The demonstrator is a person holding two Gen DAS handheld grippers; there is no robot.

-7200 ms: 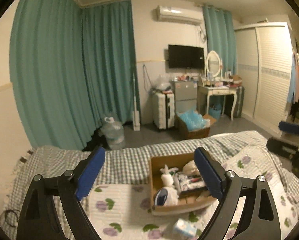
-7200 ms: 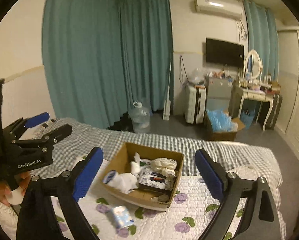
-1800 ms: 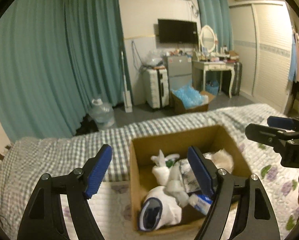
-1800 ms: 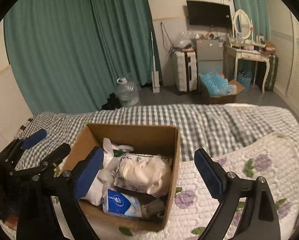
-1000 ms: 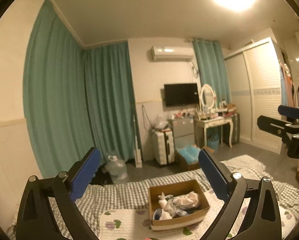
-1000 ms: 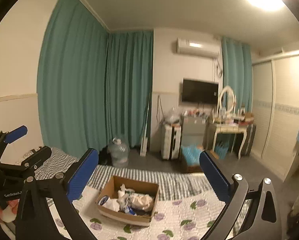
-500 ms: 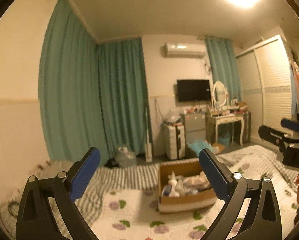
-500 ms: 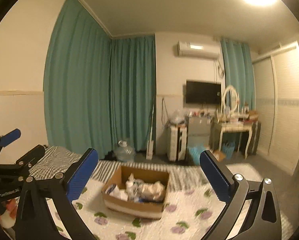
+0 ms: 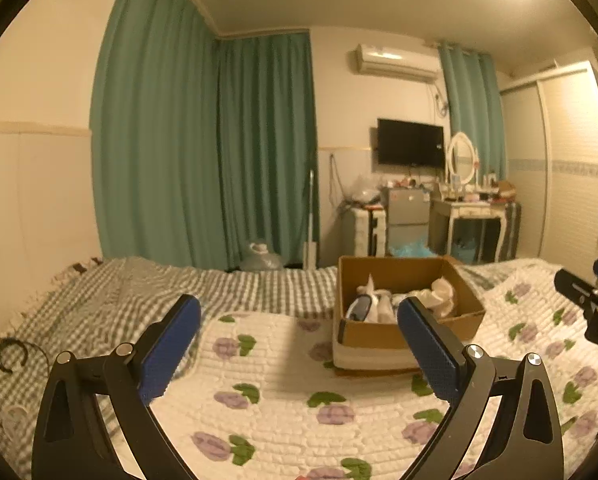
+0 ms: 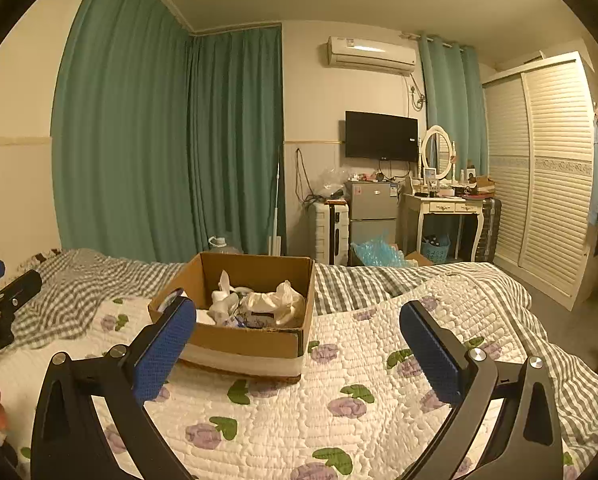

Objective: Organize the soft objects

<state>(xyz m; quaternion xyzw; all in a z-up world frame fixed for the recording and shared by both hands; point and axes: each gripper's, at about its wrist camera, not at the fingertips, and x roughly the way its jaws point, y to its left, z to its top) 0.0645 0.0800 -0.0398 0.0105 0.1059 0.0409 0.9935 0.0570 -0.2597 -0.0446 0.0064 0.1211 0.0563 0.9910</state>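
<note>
On the bed, seen from the left wrist view, a brown cardboard box (image 9: 409,312) is sitting on a white quilt (image 9: 283,400) printed with purple flowers and green leaves. Soft things are lying heaped inside the box: a white plush toy (image 9: 369,294) with pointed ears, a crumpled cream cloth (image 9: 441,294) and a white item with a dark blue opening (image 9: 359,306) near the front left corner. The left claw (image 9: 299,344) is hanging released above the quilt, its blue-padded fingers (image 9: 171,350) spread wide and gripping nothing, with the box just behind its right finger. The right claw (image 9: 587,304) is showing at the right edge. A grey checked blanket (image 9: 139,288) is covering the far side of the bed.

Over in the right wrist view, the same cardboard box (image 10: 251,312) is resting on the quilt (image 10: 339,400) ahead and slightly left. The plush toy (image 10: 223,294) is standing up at the middle, the cream cloth (image 10: 277,300) is bunching to its right. The right claw (image 10: 297,346) is likewise released, fingers (image 10: 429,356) wide apart and empty. The left claw (image 10: 3,292) is appearing at the left edge. Teal curtains (image 10: 159,140) are hanging behind the bed.
</note>
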